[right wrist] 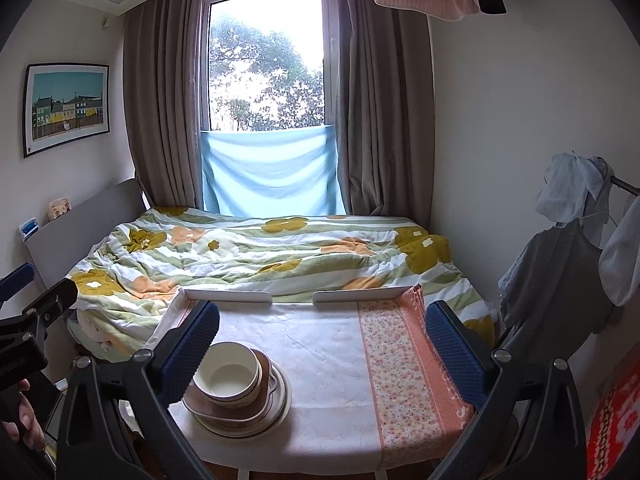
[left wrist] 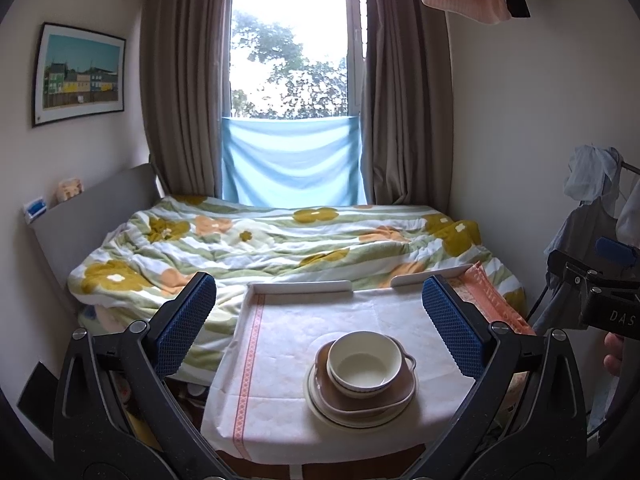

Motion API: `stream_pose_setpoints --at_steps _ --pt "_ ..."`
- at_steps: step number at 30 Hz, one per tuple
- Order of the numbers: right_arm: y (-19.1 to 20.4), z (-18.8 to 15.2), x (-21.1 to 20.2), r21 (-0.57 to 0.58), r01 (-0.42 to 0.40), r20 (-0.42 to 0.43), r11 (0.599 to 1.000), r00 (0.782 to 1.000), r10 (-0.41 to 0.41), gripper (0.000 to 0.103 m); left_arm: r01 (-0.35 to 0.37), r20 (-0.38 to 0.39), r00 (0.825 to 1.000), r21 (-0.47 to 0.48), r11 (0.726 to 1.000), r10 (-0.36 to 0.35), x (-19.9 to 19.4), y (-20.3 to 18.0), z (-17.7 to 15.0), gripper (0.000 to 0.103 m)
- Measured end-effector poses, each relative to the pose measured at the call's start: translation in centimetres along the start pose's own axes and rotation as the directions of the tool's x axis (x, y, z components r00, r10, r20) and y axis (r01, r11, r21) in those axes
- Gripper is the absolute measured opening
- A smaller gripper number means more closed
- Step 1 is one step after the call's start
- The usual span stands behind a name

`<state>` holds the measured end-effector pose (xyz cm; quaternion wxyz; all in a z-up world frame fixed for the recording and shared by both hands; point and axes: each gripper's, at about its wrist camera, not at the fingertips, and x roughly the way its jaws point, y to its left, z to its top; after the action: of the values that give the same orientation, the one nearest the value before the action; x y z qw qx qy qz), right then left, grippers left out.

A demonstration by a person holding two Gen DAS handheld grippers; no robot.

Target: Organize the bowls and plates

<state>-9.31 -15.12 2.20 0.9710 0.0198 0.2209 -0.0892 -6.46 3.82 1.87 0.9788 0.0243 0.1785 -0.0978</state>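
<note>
Nearest, the left gripper (left wrist: pixel 318 320) stood spread wide and pinched nothing; the right gripper (right wrist: pixel 322 342) was likewise spread and bare. Between the left one's blue pads (left wrist: pixel 184 322), a cream bowl (left wrist: pixel 364 364) sat nested in a brown dish (left wrist: pixel 360 390) on a pale plate (left wrist: pixel 360 414), stacked at the near side of the cloth-covered surface (left wrist: pixel 288 344). Beyond lay a bed (left wrist: pixel 260 244) with a flowered quilt, then the curtained window (left wrist: pixel 288 52).
</note>
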Motion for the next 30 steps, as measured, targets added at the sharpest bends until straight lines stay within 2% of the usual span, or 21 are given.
stream_pose_setpoints --at_steps 18,30 --pt "0.3 0.2 -0.2 -0.013 0.01 0.023 1.0 1.0 -0.01 0.102 0.012 0.001 1.0 0.01 1.0 -0.012 0.1 0.3 0.4 0.103" --pt "0.7 0.2 -0.1 -0.011 -0.004 0.022 1.0 1.0 0.004 0.102 -0.043 0.025 0.999 0.005 0.999 0.043 -0.1 1.4 0.2 0.103"
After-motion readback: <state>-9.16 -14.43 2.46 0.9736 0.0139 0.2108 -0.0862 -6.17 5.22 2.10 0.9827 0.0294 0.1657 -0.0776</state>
